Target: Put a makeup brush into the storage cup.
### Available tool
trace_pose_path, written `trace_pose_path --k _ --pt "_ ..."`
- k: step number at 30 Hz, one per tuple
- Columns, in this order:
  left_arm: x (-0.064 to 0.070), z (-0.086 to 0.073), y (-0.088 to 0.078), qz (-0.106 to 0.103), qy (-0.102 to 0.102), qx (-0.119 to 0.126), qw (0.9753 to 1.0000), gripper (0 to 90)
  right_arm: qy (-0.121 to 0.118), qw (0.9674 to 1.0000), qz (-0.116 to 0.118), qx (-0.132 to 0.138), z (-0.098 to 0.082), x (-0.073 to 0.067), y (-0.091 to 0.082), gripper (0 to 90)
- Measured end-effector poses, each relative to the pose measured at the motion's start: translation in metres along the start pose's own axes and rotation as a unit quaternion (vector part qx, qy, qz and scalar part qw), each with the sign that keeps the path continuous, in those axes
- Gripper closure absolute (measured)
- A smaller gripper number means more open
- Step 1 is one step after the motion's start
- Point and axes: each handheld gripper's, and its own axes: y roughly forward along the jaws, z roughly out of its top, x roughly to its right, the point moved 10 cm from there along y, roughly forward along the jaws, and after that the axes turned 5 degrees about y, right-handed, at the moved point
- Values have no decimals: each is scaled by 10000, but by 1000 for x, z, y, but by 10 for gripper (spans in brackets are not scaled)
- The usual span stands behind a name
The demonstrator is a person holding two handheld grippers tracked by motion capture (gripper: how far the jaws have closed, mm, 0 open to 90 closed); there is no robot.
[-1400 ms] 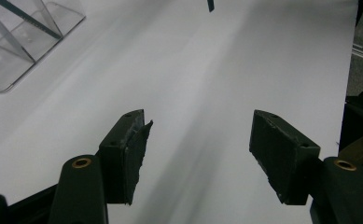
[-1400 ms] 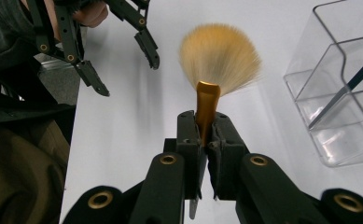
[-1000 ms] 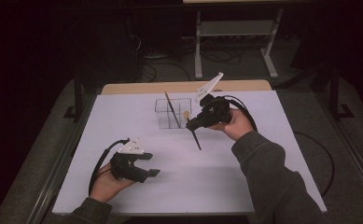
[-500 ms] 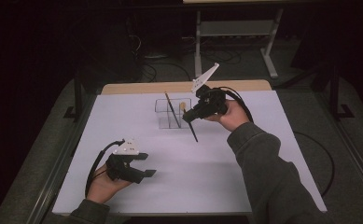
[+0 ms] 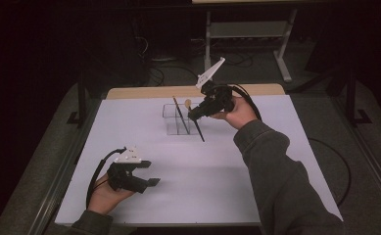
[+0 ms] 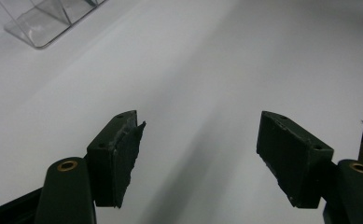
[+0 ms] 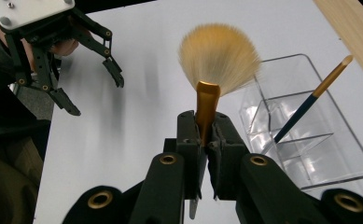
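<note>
The left gripper (image 5: 149, 182) is seen at the near-left part of the table (image 5: 256, 196), resting low over the white surface, held by the left hand (image 5: 105, 193). In the left gripper view its jaws are stood well apart w/ nothing between them; they have just been opening further. The pads are worn, esp. the left one, whose edge looks ragged. A corner of the clear organiser (image 6: 39, 23) is caught at top left of that view, well apart from the jaws.

Further right, toward the table's far side, the clear organiser (image 5: 174, 120) is set near the wooden edge strip. A dark-handled brush (image 5: 180, 115) is leaned in it; in the right gripper view the same brush (image 7: 310, 102) is stood tilted in a compartment, blue-black handle w/ a gold end uppermost.

At right, the right gripper (image 5: 194, 115) is held raised just beside the organiser by the right hand (image 5: 237, 113), sleeve coming in from bottom right. Its jaws are clamped together on the fan brush (image 7: 216, 65), gripped at the gold ferrule, pale bristles fanned out above the pads. In the high view a dark handle (image 5: 199, 131) is seen slanting down from the gripper toward the table; whether its tip touches the surface can't be told, approx. just above it.
</note>
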Motion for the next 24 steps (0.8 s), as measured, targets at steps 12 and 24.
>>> trace_pose_path --k 12,24 --pt "-3 -2 -5 66 -59 72 9999 289 -106 9999 -12 -46 21 6 0 826" --pt "-4 -6 -5 52 -59 4 10000 283 -152 9999 -81 7 38 17 1 827"
